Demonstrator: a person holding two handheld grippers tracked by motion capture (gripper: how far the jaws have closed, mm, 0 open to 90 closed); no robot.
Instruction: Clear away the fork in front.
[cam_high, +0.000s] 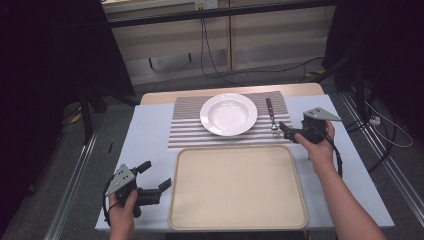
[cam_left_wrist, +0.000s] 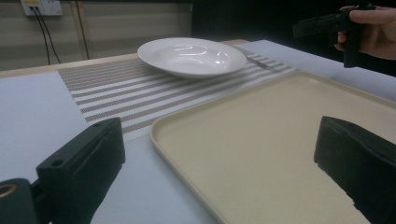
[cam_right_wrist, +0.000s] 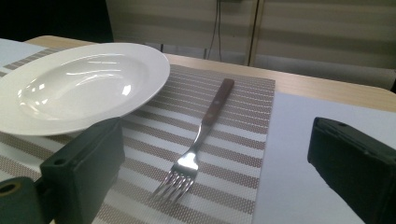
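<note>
Right gripper (cam_high: 286, 132), jaws apart, hovers near the fork (cam_right_wrist: 198, 140), which lies at its 12 o'clock, untouched.

Dim, even overhead light; the surroundings fall to near black. Glare streaks the white plate (cam_right_wrist: 79, 86) left of the right gripper (cam_right_wrist: 215, 186). Its near jaws blur softly.
</note>
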